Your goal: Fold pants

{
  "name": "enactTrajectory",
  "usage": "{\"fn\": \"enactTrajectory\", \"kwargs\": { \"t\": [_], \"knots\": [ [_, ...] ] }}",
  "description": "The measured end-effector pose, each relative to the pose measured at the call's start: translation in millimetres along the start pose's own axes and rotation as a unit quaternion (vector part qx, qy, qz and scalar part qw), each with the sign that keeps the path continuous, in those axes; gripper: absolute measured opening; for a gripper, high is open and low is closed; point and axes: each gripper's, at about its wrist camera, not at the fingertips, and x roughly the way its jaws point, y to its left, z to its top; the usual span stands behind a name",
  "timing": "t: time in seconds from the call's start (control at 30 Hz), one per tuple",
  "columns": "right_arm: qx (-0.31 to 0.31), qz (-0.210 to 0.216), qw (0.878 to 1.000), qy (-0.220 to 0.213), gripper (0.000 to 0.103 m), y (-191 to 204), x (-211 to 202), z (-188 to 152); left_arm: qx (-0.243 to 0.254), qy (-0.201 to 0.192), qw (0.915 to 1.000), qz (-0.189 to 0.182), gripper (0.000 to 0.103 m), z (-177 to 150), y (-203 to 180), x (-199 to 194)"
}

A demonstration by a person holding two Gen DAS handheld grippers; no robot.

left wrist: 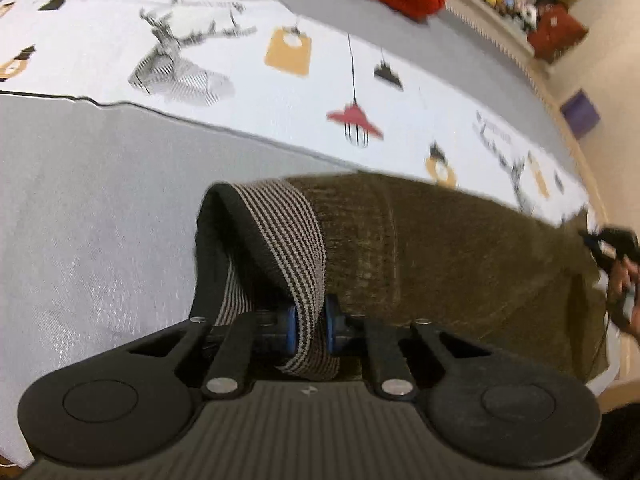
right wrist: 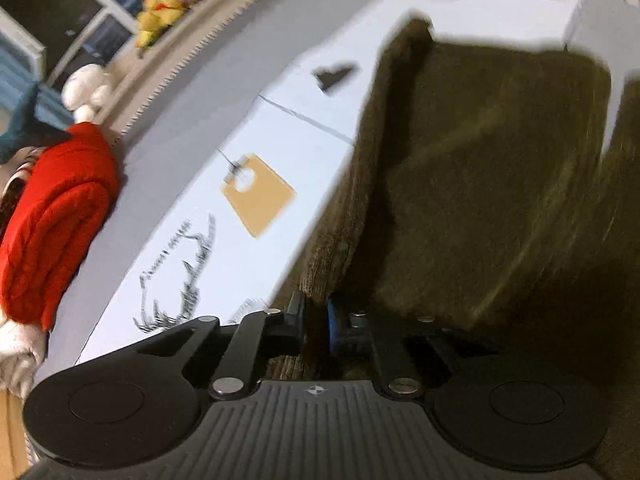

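Down at the left wrist, the left gripper (left wrist: 311,326) is clamped on the striped elastic waistband (left wrist: 296,248) of the olive-brown pants (left wrist: 460,248), which lie across the grey bedspread (left wrist: 100,208) and onto the white printed sheet (left wrist: 248,80). Far right, the other gripper is just in shot, blurred. Over to the right wrist: the right gripper (right wrist: 316,326) looks pinched on the pants' edge (right wrist: 320,264), though blur softens it. A red knit garment (right wrist: 56,216) sits off left.
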Motion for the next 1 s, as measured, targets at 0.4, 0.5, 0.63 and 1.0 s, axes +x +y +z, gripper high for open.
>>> {"fn": "enactTrajectory", "kwargs": {
  "t": [0.4, 0.5, 0.63, 1.0],
  "knots": [
    [-0.092, -0.039, 0.989, 0.107, 0.007, -59.6, -156.8, -68.2, 0.017, -0.028, 0.9980, 0.054, 0.014, -15.2, 23.7, -36.7],
    [-0.084, -0.066, 0.975, 0.196, 0.008, -96.1, -150.0, -96.6, 0.062, 0.005, 0.9935, 0.095, 0.030, -21.3, 17.4, -26.6],
    [-0.030, -0.072, 0.993, 0.093, 0.011, -133.7, -173.6, -62.7, 0.078, -0.060, 0.9843, 0.146, 0.048, -15.9, 3.2, -39.3],
    [0.212, -0.047, 0.976, 0.009, 0.028, -219.5, -129.6, -18.3, 0.126, -0.039, 0.9912, -0.011, 0.048, -17.1, -59.1, -13.4]
  ]
}}
